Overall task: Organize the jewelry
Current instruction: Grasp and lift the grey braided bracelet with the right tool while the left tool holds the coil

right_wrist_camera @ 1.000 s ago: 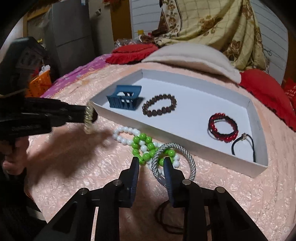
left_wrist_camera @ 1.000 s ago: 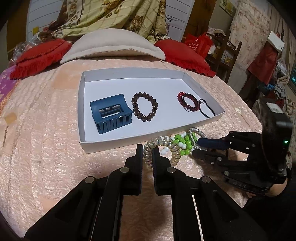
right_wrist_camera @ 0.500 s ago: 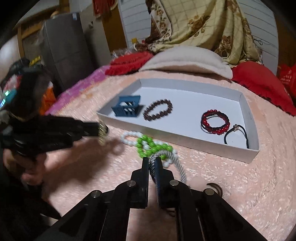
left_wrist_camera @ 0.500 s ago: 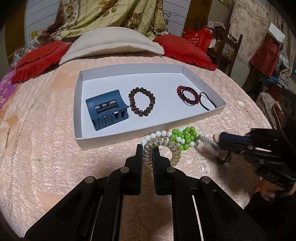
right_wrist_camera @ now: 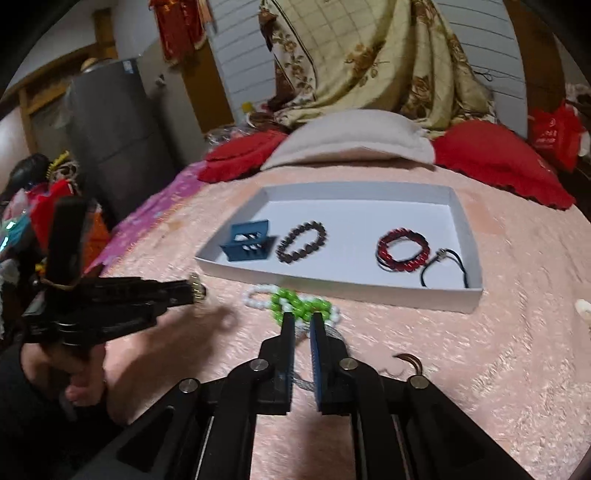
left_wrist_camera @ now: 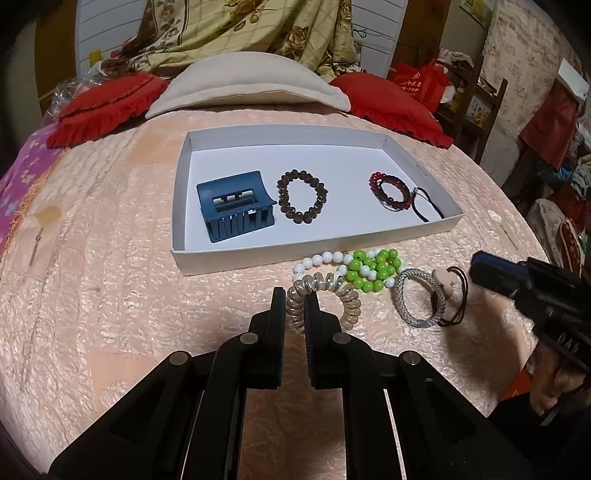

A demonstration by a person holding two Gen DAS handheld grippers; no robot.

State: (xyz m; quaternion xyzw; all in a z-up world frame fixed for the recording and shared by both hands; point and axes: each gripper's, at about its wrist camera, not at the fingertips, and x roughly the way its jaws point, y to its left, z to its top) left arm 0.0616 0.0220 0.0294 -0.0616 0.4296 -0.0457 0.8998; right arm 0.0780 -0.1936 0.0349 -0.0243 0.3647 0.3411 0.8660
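on the bed: a white tray (left_wrist_camera: 448, 221) lies on a pink quilted bedspread (left_wrist_camera: 110, 288); every place below is given relative to this tray.
inside the tray, left part: a blue claw hair clip (left_wrist_camera: 236, 210).
inside the tray, middle: a brown bead bracelet (left_wrist_camera: 303, 195), just beside the clip.
inside the tray, right part: a red bead bracelet (left_wrist_camera: 391, 190), with a black cord bracelet (left_wrist_camera: 424, 208) touching it on the side of the right wall.
in front of the tray's near wall: a white and green bead strand (left_wrist_camera: 365, 267) lies bunched on the bedspread, just outside the wall.
further from the near wall: a silver mesh bangle (left_wrist_camera: 419, 301) lies beside the beads, with a brown hair tie (left_wrist_camera: 456, 295) overlapping its far side.
left gripper (left_wrist_camera: 295, 306): in front of the near wall, its fingers are clamped tight on a clear coil hair tie (left_wrist_camera: 332, 299), which loops out to the right of the fingers.
right gripper (right_wrist_camera: 302, 325): in front of the near wall, off to the right of the loose pieces; its jaws are opening, with a narrow gap between the pads. the bangle shows under the gap, but the pads press on nothing.
person: a hand (right_wrist_camera: 79, 373) grips the left tool's handle.
beyond the tray's far wall: a beige pillow (left_wrist_camera: 247, 83) between two red cushions (left_wrist_camera: 107, 105), with a floral blanket (left_wrist_camera: 258, 33) heaped behind.
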